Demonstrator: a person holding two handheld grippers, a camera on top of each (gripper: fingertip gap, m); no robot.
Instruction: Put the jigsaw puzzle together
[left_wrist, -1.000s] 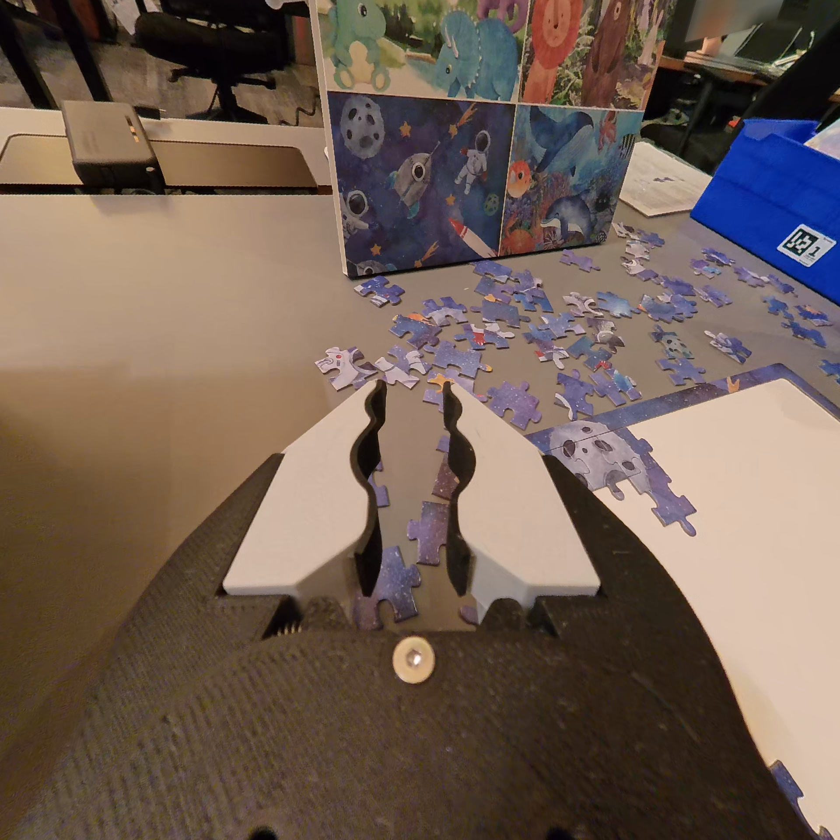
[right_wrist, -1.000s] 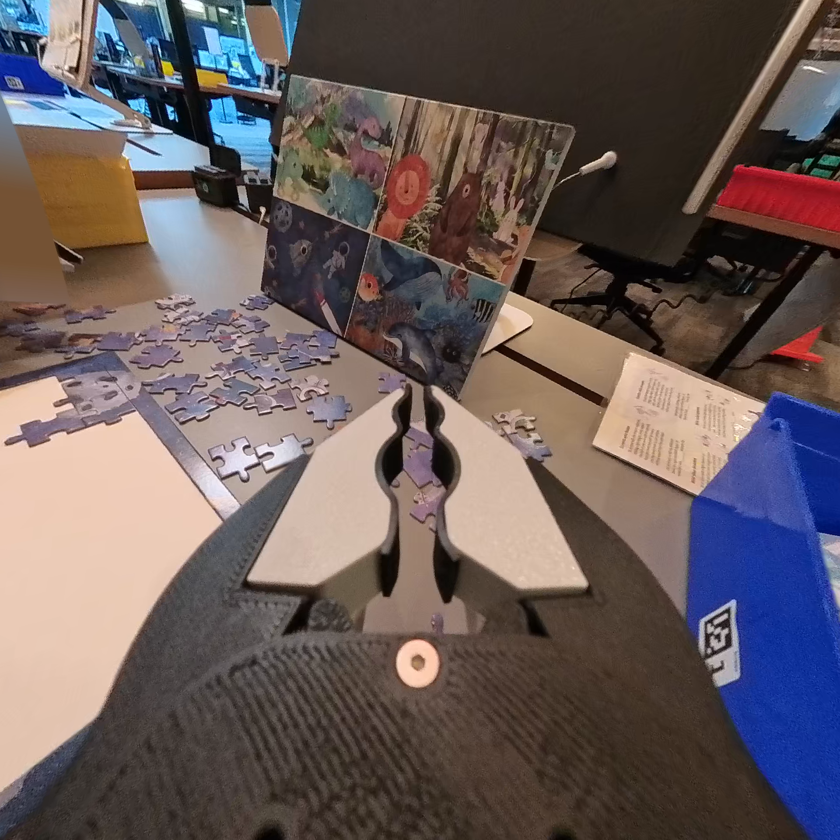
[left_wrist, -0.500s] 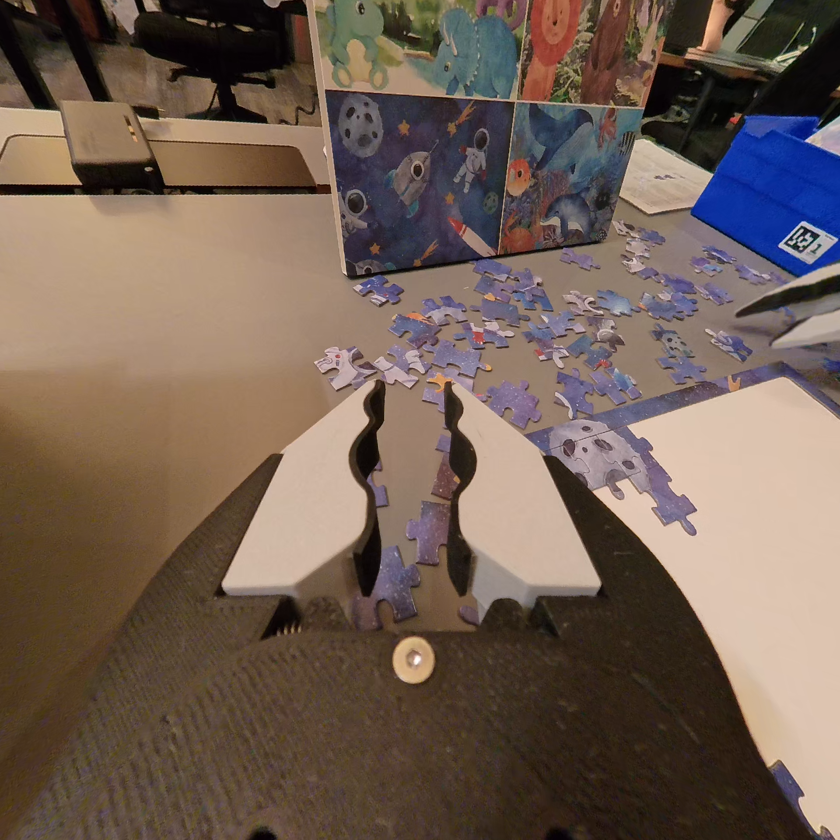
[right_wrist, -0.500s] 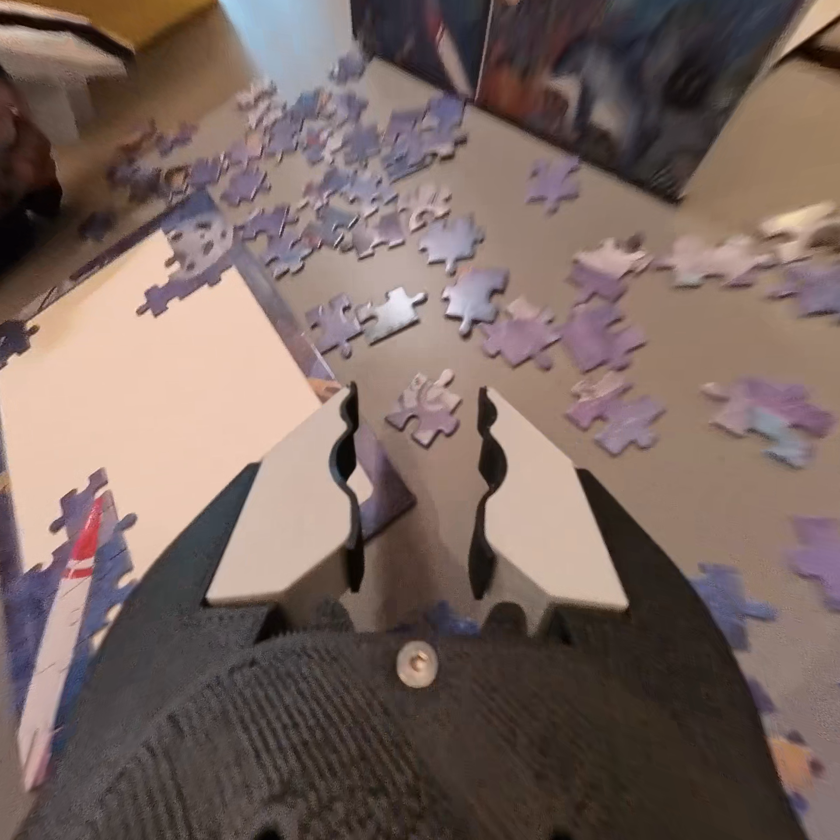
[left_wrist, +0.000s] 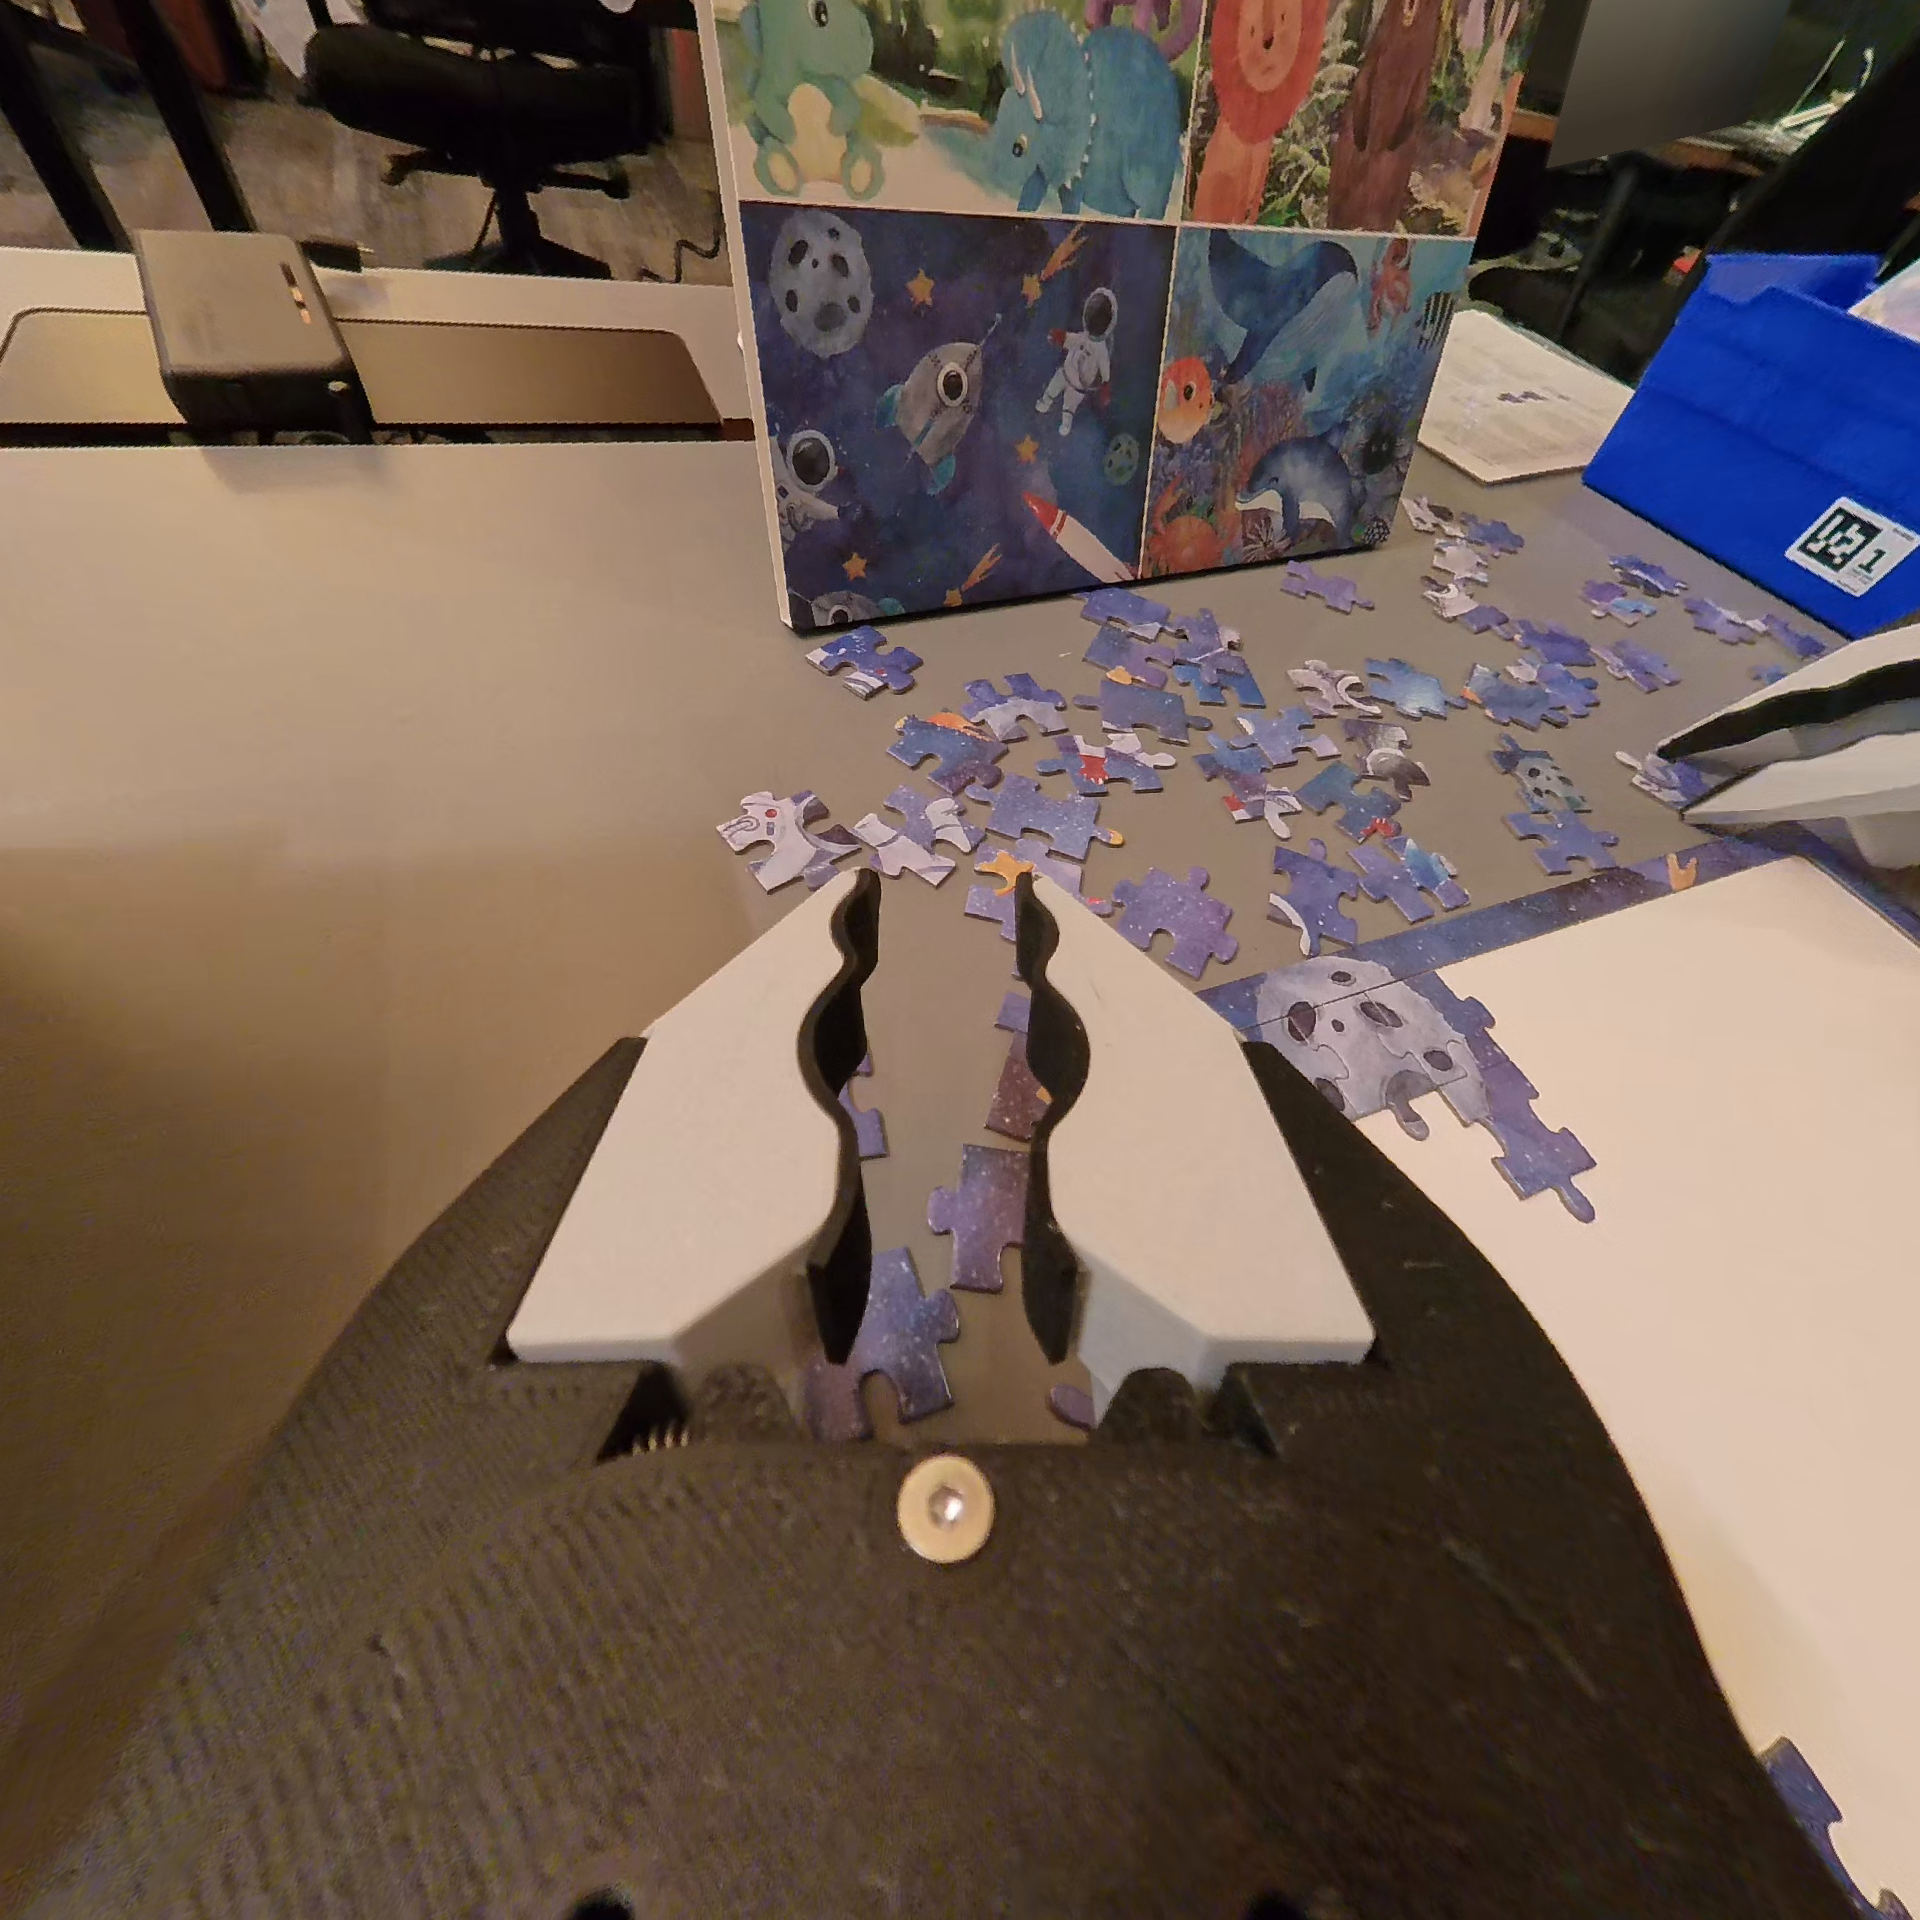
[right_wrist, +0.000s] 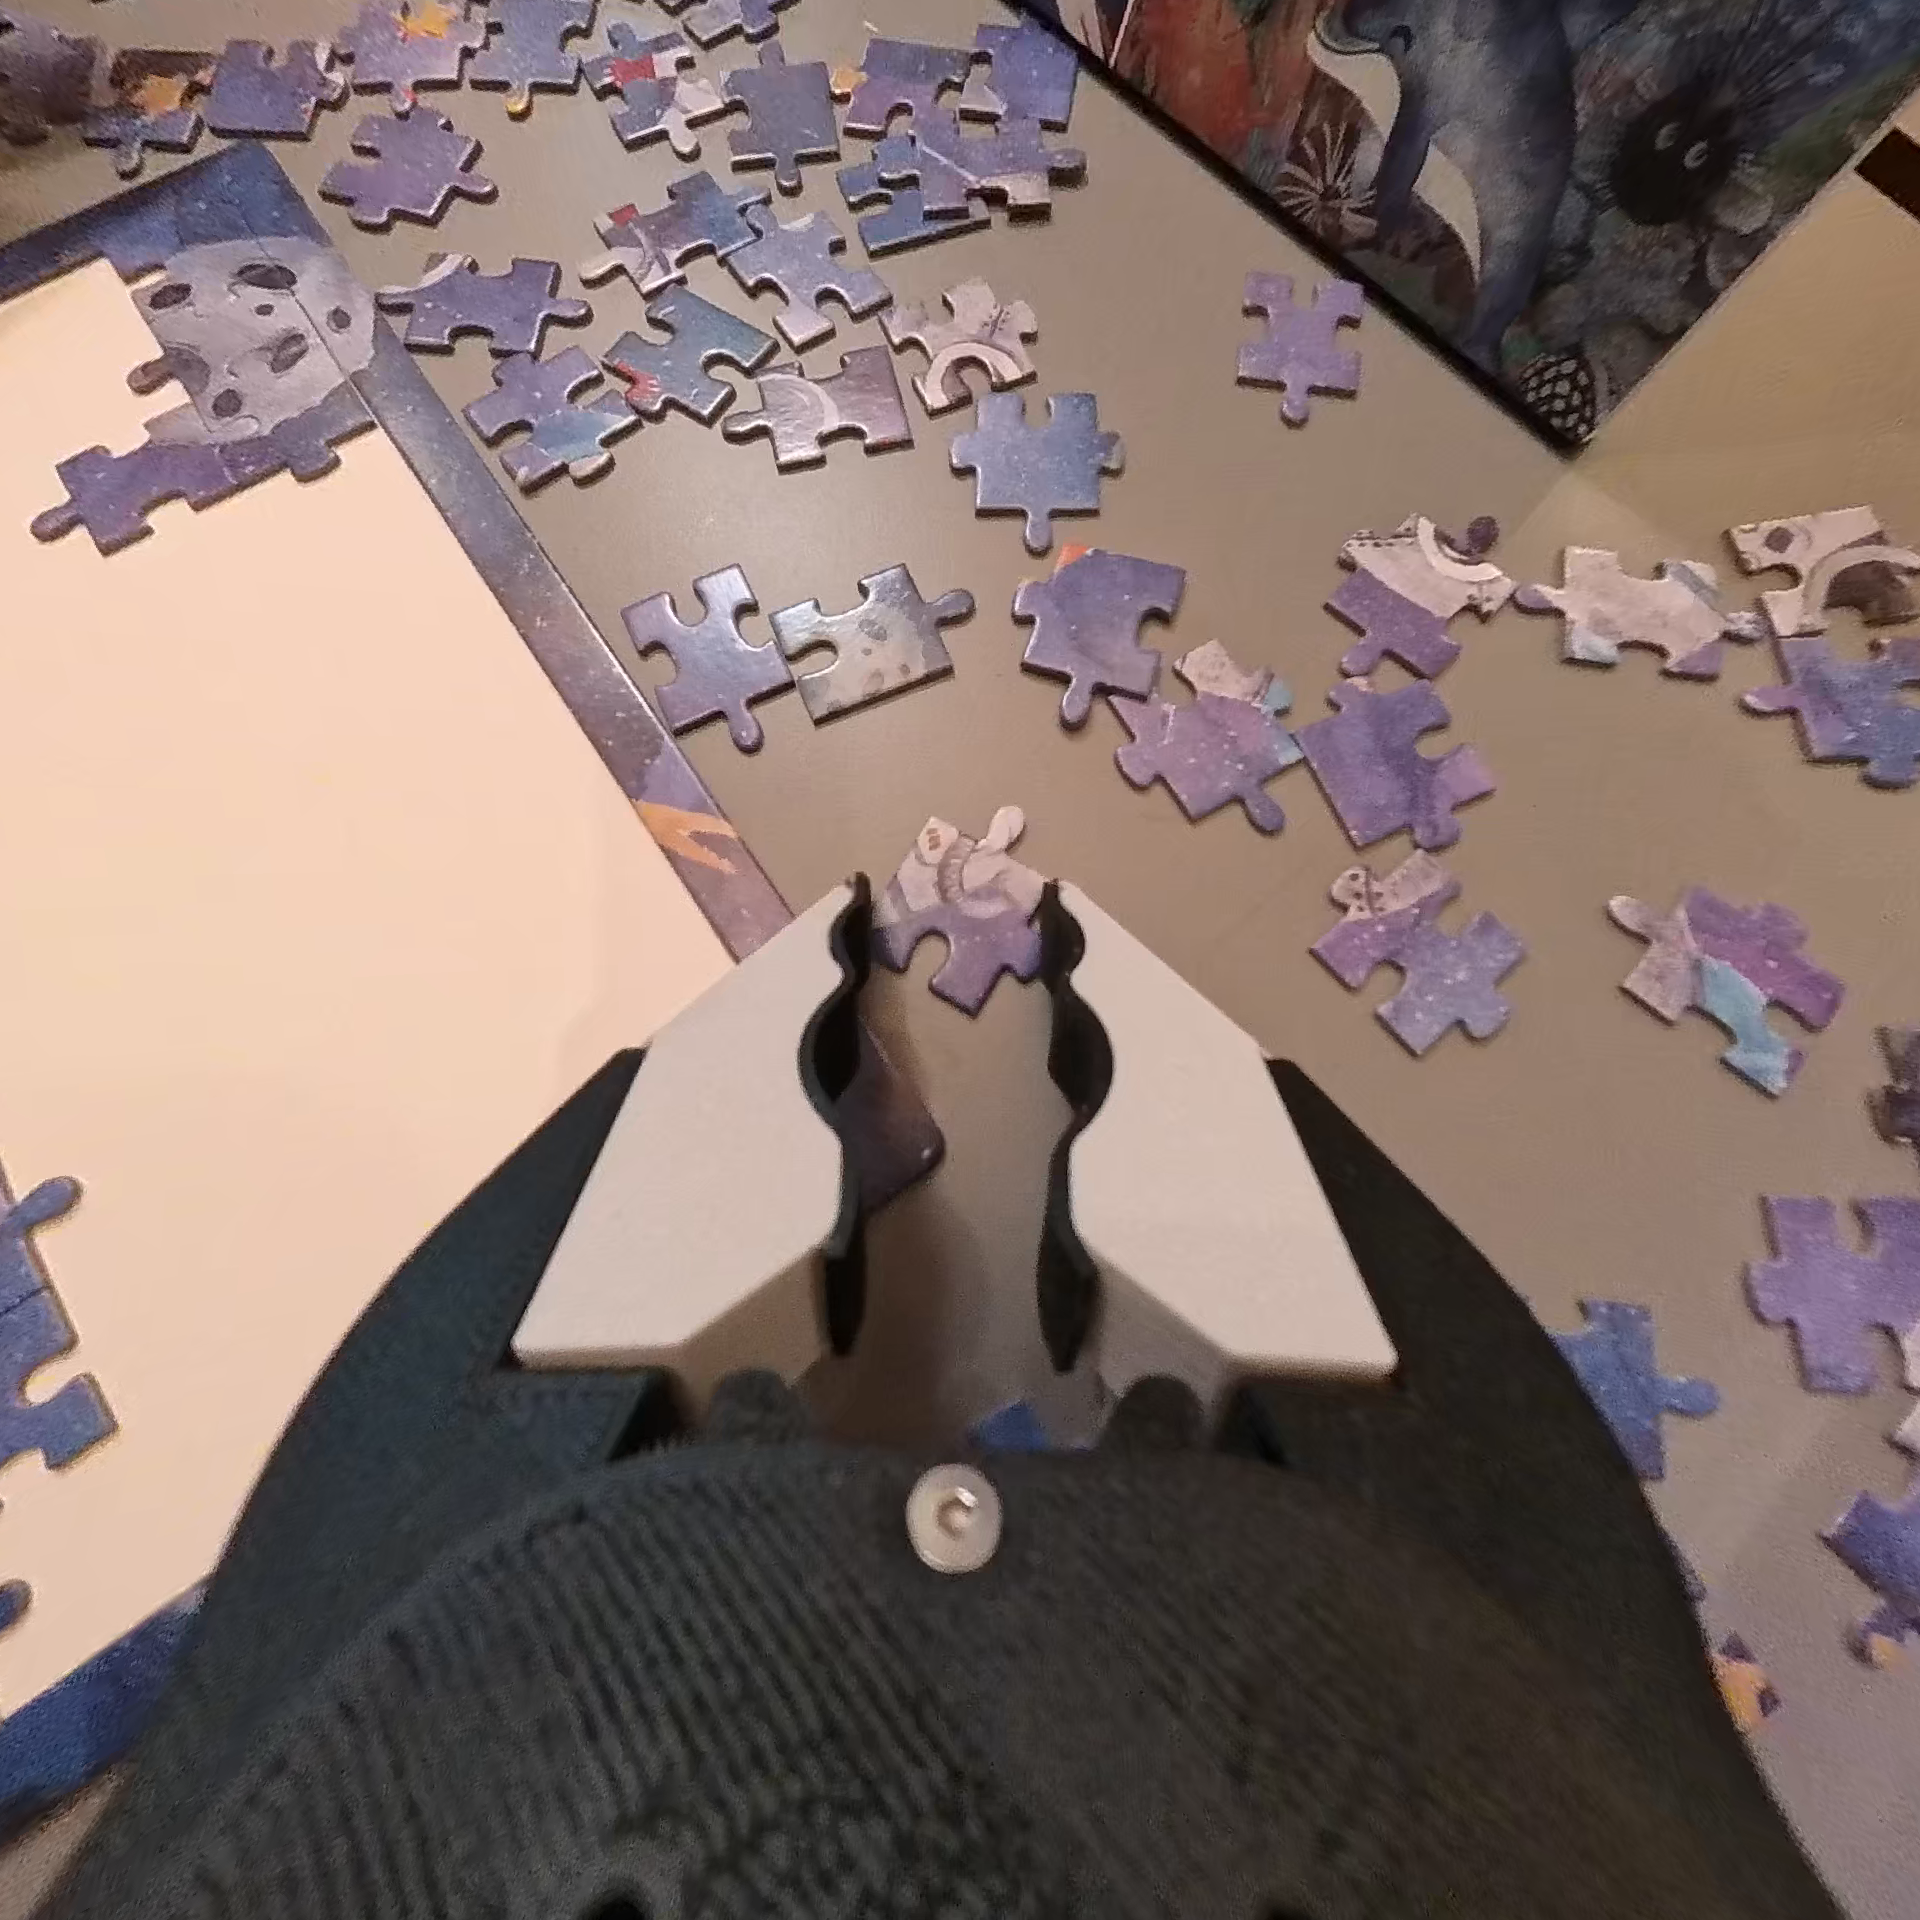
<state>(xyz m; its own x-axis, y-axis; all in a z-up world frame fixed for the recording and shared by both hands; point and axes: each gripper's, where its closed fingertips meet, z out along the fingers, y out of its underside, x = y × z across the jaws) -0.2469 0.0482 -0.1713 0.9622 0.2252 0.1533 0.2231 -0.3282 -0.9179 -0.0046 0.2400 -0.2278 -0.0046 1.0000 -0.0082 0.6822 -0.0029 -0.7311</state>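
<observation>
My right gripper (right_wrist: 956, 899) is low over the grey table, and its two pads touch the sides of a purple and white puzzle piece (right_wrist: 971, 914) lying beside the edge of the puzzle board (right_wrist: 260, 779). It also shows in the left wrist view (left_wrist: 1714, 769) at the right edge. My left gripper (left_wrist: 945, 894) is open and holds nothing. It hovers over loose purple pieces (left_wrist: 982, 1205) at the board's far left corner, where a joined moon patch (left_wrist: 1361, 1029) lies.
Several loose purple pieces (left_wrist: 1247, 748) are scattered between the board and the upright picture box (left_wrist: 1039, 364). A blue bin (left_wrist: 1766, 416) and a paper sheet (left_wrist: 1507, 405) stand at the far right. A dark device (left_wrist: 239, 322) sits at the back left. My right fingertips sit around 30 cm from my left ones.
My right gripper tipped down from facing the box to the table, opened wide, then closed its pads onto the purple and white piece. My left gripper has not moved.
</observation>
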